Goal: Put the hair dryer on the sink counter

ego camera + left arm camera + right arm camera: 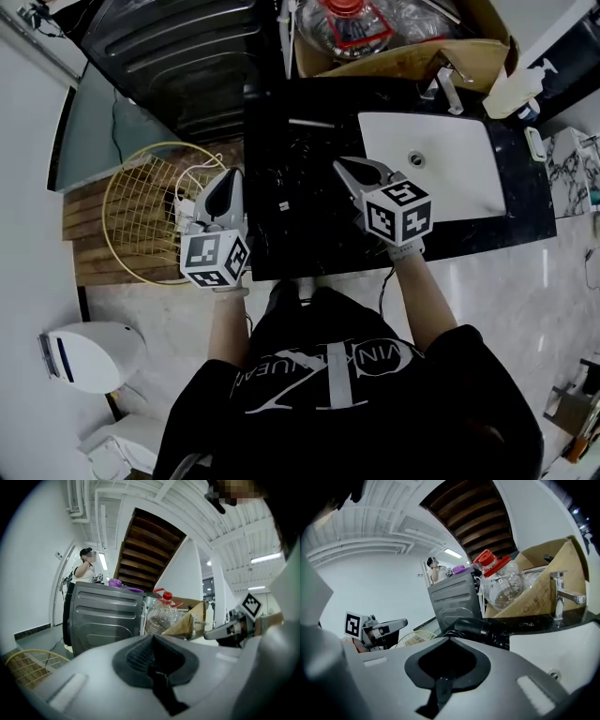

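Listing the scene from above, we found the hair dryer [480,629] lying on the black counter [281,246], on the stretch between the white sink basin [441,164] and the counter's left edge; against the dark surface only the right gripper view showed its barrel plainly. Right gripper [345,167]: clenched on nothing, hanging above the counter just beside the basin's left rim, near the dryer but apart from it. Left gripper [230,178]: jaws likewise pressed together and empty, at the counter's left edge, over the rim of the wire basket [155,211] on the floor. Along the back edge: faucet [448,86], cardboard box [403,58], plastic bottle [352,23]. We judged the placing done. Hazards noted: the dryer sat close to the basin, so a careless sweep of the right gripper could nudge it toward the bowl; we could not trace its cord, and a loop trailing off an edge might catch a gripper and drag the dryer off.
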Demonstrator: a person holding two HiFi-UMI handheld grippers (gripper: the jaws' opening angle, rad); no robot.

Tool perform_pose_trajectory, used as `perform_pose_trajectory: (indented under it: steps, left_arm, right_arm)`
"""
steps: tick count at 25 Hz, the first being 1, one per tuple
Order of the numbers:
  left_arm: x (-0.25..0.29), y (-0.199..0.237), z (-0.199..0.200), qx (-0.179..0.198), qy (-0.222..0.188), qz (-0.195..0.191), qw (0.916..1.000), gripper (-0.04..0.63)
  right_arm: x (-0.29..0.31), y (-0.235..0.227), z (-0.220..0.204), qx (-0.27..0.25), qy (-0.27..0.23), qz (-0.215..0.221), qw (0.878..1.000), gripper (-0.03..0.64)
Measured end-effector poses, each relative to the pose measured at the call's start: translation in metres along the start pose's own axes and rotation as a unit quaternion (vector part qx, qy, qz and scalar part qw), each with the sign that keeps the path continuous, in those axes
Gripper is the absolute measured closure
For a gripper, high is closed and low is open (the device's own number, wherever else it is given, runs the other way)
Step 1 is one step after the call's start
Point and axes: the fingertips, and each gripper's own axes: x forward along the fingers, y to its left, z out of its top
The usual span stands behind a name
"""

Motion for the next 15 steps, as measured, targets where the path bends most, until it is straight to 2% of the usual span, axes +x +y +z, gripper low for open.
perform_pose_trajectory:
  steps: [7, 15]
  left_arm:
    - [-0.026, -0.009, -0.009, 0.007, -0.005, 0.021, 0.9997, 0.595]
    - [-0.037, -0.012, 0.002, 0.033, -0.034, 0.039, 0.9981, 0.595]
  right_arm:
    - [-0.028, 0.0, 0.009, -0.05, -0.072, -0.031, 0.996, 0.614]
    - [-0.045, -0.005, 0.014, -0.05, -0.113, -0.051, 0.991, 0.614]
